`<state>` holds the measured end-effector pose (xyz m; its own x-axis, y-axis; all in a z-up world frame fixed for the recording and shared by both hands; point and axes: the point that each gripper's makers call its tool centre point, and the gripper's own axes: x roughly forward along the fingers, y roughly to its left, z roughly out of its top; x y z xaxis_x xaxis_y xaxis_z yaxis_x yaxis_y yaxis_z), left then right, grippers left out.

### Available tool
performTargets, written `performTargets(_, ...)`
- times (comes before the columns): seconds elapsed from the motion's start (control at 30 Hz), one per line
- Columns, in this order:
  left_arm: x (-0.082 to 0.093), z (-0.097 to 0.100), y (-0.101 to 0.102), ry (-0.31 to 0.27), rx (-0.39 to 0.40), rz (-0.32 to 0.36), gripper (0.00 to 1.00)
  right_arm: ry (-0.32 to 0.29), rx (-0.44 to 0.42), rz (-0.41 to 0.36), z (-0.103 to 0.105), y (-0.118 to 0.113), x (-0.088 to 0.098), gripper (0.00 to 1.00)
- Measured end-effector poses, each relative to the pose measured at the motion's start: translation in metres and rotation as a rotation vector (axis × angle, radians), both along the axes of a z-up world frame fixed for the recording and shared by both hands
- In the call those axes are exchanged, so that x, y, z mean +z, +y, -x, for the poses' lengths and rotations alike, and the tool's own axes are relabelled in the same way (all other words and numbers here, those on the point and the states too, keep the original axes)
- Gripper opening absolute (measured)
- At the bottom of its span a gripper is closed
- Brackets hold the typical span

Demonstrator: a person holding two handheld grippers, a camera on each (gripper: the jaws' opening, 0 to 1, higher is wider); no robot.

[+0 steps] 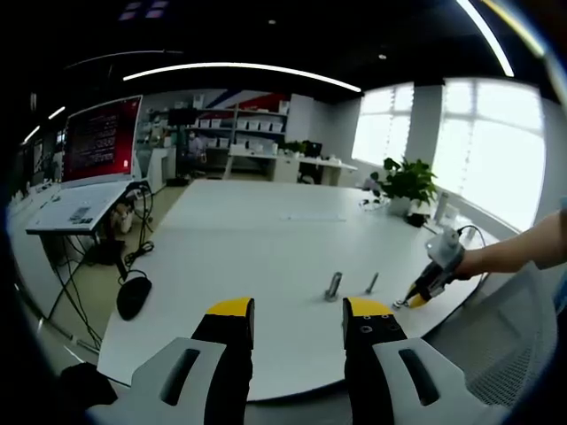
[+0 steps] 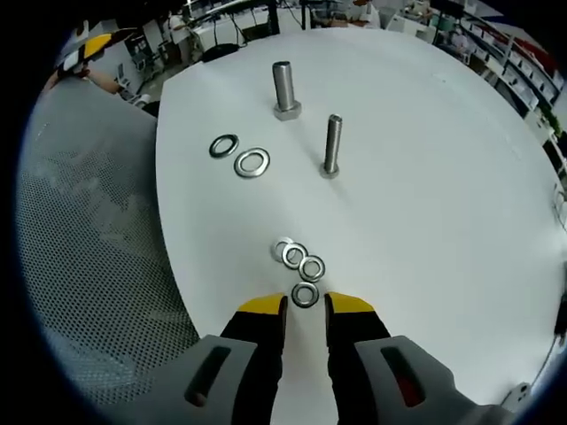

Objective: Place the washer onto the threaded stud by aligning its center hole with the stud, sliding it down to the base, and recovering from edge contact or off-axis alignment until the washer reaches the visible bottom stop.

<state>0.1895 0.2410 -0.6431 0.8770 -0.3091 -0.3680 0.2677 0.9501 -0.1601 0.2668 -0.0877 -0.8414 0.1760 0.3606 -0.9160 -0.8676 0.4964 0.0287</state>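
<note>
Two threaded studs stand upright on the white table (image 2: 425, 177): a thick one (image 2: 283, 87) on a hex base and a thinner one (image 2: 332, 144). They appear small in the left gripper view as the thick stud (image 1: 334, 285) and the thin stud (image 1: 372, 283). A small washer (image 2: 305, 295) lies flat between the tips of my right gripper (image 2: 306, 307), whose jaws stand narrowly open around it. Three more small washers (image 2: 297, 257) lie in a row just beyond. My left gripper (image 1: 299, 312) hangs wide open over the table's near edge, holding nothing.
Two larger washers (image 2: 239, 155) lie left of the studs. A grey mesh chair (image 2: 89, 248) sits against the table edge. A person's arm holds the right gripper (image 1: 434, 279) at the table's right edge. A plant (image 1: 407, 181) and a monitor (image 1: 102, 142) stand further off.
</note>
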Motion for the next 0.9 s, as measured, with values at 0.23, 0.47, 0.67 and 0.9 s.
performTargets(0.23, 0.0006, 0.0002, -0.0001, -0.004, 0.0, 0.005, 0.38, -0.013, -0.033, -0.041, -0.0021, -0.0007, 0.0008, 0.18)
performTargets(0.47, 0.0009, 0.0004, 0.0001, -0.004, 0.0, 0.01, 0.38, -0.042, -0.034, -0.045, -0.0039, -0.0005, 0.0006, 0.15)
performTargets(0.67, 0.001, 0.0005, -0.0004, -0.005, -0.005, 0.007, 0.38, -0.059, 0.0, -0.027, -0.0032, -0.0002, 0.001, 0.16)
performTargets(0.9, 0.0013, 0.0006, -0.0003, -0.006, -0.004, 0.009, 0.39, -0.066, -0.01, -0.023, -0.0045, -0.0035, 0.0009, 0.18)
